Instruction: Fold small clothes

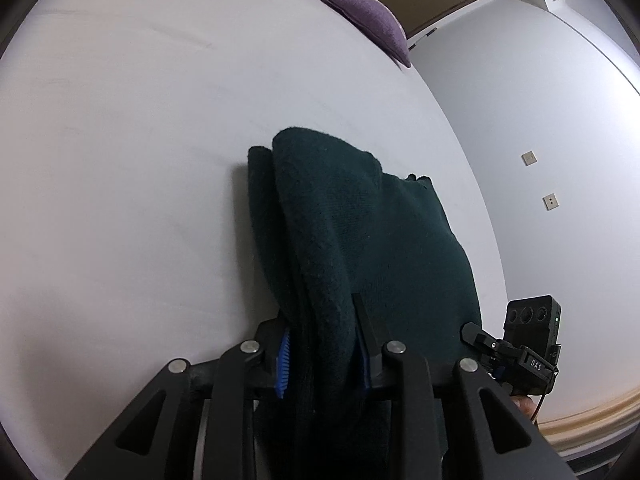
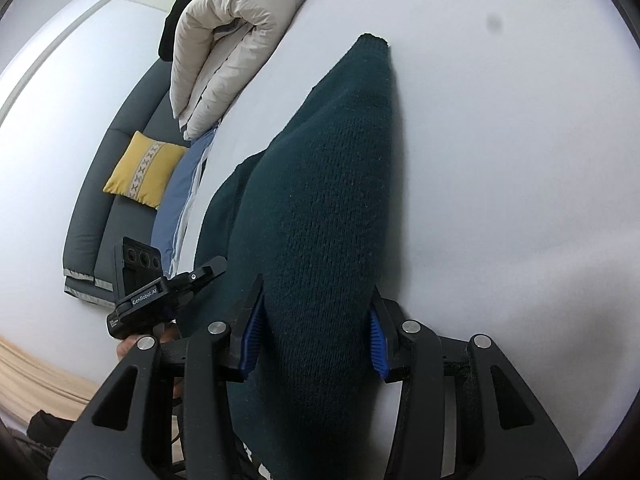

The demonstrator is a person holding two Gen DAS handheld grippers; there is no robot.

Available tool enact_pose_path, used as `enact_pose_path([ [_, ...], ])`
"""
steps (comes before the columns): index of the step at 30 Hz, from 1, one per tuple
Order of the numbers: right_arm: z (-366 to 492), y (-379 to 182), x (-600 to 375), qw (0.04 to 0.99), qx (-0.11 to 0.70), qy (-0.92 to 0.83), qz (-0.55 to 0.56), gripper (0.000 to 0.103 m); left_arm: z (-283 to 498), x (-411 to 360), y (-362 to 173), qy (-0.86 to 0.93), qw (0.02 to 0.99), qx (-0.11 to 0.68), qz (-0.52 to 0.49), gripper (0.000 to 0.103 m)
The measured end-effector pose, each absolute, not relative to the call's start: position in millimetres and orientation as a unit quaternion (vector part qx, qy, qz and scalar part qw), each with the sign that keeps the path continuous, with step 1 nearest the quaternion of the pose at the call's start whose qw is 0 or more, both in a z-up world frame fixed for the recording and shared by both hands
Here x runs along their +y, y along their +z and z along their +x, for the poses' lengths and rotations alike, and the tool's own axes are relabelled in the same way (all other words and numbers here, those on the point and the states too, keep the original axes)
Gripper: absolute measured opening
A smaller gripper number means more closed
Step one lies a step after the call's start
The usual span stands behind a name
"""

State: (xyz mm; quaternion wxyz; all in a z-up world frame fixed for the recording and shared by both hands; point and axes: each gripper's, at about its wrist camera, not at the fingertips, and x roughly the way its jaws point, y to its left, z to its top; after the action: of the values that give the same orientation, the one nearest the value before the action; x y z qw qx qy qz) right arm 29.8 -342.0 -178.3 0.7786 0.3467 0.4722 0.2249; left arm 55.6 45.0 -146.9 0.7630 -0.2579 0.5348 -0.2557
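Note:
A dark green knitted garment (image 1: pixel 360 232) lies folded over on the white bed sheet (image 1: pixel 120 160). My left gripper (image 1: pixel 322 356) is shut on a thick fold of its near edge, cloth bunched between the blue pads (image 1: pixel 283 364). In the right wrist view the same garment (image 2: pixel 332 200) runs away from me to a pointed corner. My right gripper (image 2: pixel 316 332) is shut on its near fold, which fills the gap between the blue pads (image 2: pixel 378 344). Each gripper shows at the edge of the other's view: the right one (image 1: pixel 520 356), the left one (image 2: pixel 160 296).
A purple cushion (image 1: pixel 372 20) lies at the bed's far edge. A folded cream duvet (image 2: pixel 228 40) and a blue pillow (image 2: pixel 176 208) lie along the bed's side. A grey sofa with a yellow cushion (image 2: pixel 140 168) stands beyond. Wall and sockets (image 1: pixel 550 201) are to the right.

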Motion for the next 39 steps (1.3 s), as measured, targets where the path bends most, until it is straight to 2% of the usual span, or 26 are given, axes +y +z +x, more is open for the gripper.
enact_pose_path([
  [9,34,-181,-354,0.775,0.469,0.226,0.358,0.043,46,55,-140,-0.237,0.778,0.524,-0.253,0.044],
  [16,13,-165,-396,0.793,0.446,0.152,0.387,0.047,15,76,-90,-0.199,0.833,0.468,-0.217,0.043],
  [21,6,-146,-411,0.778,0.388,0.19,0.457,0.047,1,38,-60,-0.25,0.843,0.439,-0.183,0.043],
  [26,32,-134,-362,0.772,0.402,0.244,0.428,0.047,6,3,-89,-0.257,0.826,0.473,-0.168,0.044],
  [31,65,-149,-330,0.764,0.43,0.241,0.416,0.045,7,6,-118,-0.252,0.809,0.5,-0.178,0.043],
  [36,62,-156,-343,0.774,0.411,0.224,0.425,0.045,3,10,-112,-0.253,0.811,0.496,-0.183,0.043],
  [38,52,-153,-352,0.788,0.404,0.2,0.421,0.048,-3,9,-103,-0.246,0.823,0.485,-0.166,0.046],
  [39,45,-150,-357,0.797,0.402,0.183,0.411,0.048,-9,9,-97,-0.241,0.832,0.476,-0.153,0.05],
])
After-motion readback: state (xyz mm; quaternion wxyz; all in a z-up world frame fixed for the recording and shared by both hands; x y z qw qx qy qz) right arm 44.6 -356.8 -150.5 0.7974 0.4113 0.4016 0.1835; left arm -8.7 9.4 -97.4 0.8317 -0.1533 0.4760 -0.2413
